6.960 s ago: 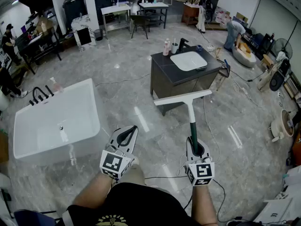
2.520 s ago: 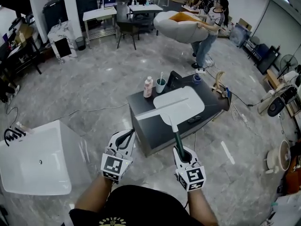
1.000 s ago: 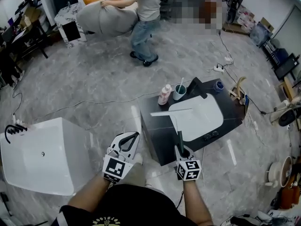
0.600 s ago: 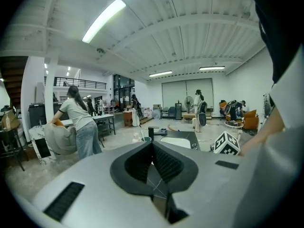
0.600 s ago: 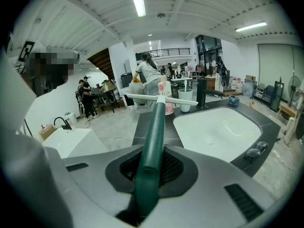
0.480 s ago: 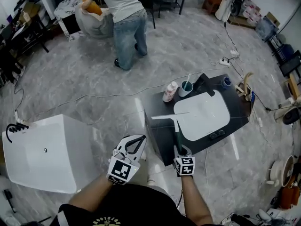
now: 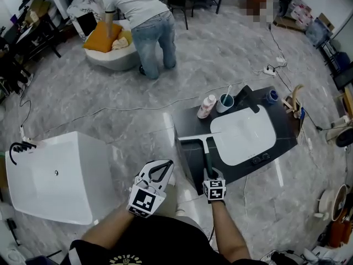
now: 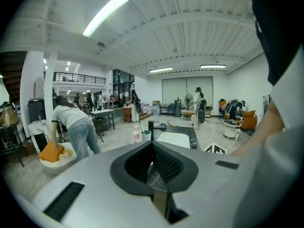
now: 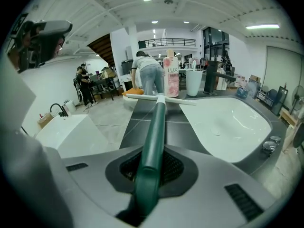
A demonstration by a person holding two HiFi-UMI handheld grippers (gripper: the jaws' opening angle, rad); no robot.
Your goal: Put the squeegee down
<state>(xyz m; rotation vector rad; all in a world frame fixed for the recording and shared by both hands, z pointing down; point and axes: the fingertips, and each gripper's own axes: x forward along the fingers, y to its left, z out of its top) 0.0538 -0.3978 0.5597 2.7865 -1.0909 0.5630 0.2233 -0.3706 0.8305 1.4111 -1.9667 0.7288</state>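
Observation:
The squeegee [image 7: 206, 150] has a dark green handle [image 9: 155, 127] and a white blade [image 9: 159, 98]. My right gripper [image 7: 209, 174] is shut on the handle's near end [image 9: 151, 167]. The blade sits low over the left part of the dark vanity counter [image 7: 190, 153], beside the white basin [image 7: 242, 137]. Whether the blade touches the top I cannot tell. My left gripper [image 7: 167, 164] hangs left of the vanity over the floor, shut with nothing in it [image 8: 152, 147].
A pink bottle [image 7: 207, 106], a cup [image 7: 225, 101] and a black faucet [image 7: 248, 97] stand at the counter's far edge. A white bathtub [image 7: 55, 175] is at the left. A person [image 7: 140, 15] bends over an orange cushion behind. Cables cross the floor.
My right gripper has sunk with the squeegee, bringing the blade down to the counter's left part. The left gripper dropped a little. The person behind has bent over a cushion on the floor.

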